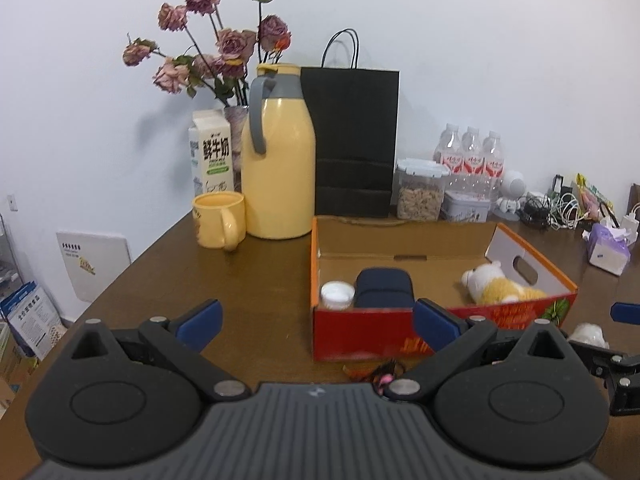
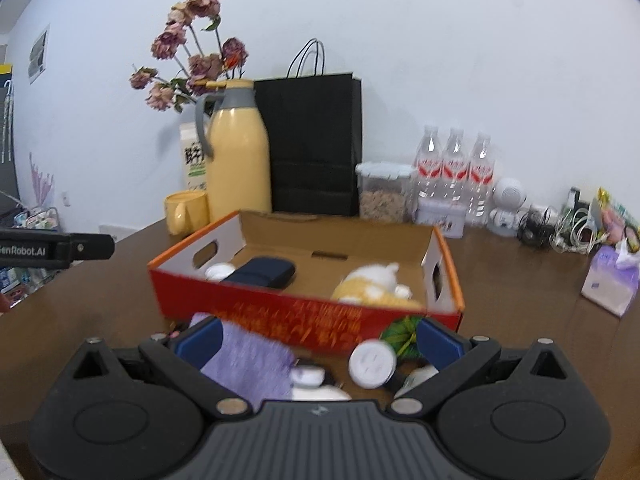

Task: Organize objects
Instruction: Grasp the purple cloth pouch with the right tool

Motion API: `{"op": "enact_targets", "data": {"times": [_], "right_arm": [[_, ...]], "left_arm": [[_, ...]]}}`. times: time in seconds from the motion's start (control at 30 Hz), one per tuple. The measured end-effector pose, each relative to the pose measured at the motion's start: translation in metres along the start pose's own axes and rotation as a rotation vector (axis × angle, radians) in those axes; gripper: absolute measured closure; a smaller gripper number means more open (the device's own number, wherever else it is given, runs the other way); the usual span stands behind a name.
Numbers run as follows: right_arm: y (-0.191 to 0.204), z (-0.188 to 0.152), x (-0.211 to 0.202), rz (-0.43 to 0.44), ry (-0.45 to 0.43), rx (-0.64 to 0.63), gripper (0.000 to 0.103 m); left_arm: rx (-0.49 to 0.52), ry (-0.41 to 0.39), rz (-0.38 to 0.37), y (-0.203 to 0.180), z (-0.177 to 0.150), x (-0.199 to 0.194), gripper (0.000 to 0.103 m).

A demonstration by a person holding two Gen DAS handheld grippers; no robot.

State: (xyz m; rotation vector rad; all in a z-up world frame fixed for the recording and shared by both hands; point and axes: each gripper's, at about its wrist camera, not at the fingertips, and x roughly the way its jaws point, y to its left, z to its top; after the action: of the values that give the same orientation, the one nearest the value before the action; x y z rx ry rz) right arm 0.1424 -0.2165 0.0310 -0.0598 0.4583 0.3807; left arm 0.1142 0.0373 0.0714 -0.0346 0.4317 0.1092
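a dark brown wooden table point(image 1: 168, 280) fills the lower half of both views, its top smooth with a faint sheen, set against a plain pale wall point(image 1: 480, 60). along the wall, upper centre of the frame, stand a glossy yellow thermos jug point(image 1: 278, 160) with a grey handle, a matching yellow mug point(image 1: 218, 220), a white milk carton point(image 1: 211, 156), dried pinkish roses point(image 1: 224, 40), a matte black paper bag point(image 1: 354, 140) with cord handles, a clear lidded jar point(image 1: 420, 188) of grainy contents and three plastic water bottles point(image 1: 472, 156). a tangle of cables point(image 1: 556, 208) and a purple tissue pack point(image 1: 608, 250) sit at the right edge.

centre right lies the open cardboard box point(image 1: 360, 332), red printed outside, raw brown inside, with a cut-out handle. inside it are a white round-lidded jar point(image 1: 338, 294), a dark navy pouch point(image 1: 384, 286) with rounded corners, and a fluffy yellow-and-white plush toy point(image 1: 500, 284).

the left gripper point(image 1: 316, 320) hangs wide apart over bare table just left of the box, gripping nothing. the right gripper point(image 2: 318, 340) is likewise spread wide in front of the box; between its blue-padded fingers point(image 2: 200, 344) lie a soft lilac knitted cloth point(image 2: 248, 364), a white round disc-shaped item point(image 2: 372, 364) and other small blurred items, none gripped.
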Motion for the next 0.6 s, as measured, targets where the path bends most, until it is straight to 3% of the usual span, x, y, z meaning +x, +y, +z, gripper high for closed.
{"op": "enact_targets", "data": {"times": [0.6], "right_arm": [[0.022,-0.035,0.029,0.158,0.161,0.073,0.000]], "left_arm": [[-0.074,0.124,0.059,0.053,-0.053,-0.027,0.000]]}}
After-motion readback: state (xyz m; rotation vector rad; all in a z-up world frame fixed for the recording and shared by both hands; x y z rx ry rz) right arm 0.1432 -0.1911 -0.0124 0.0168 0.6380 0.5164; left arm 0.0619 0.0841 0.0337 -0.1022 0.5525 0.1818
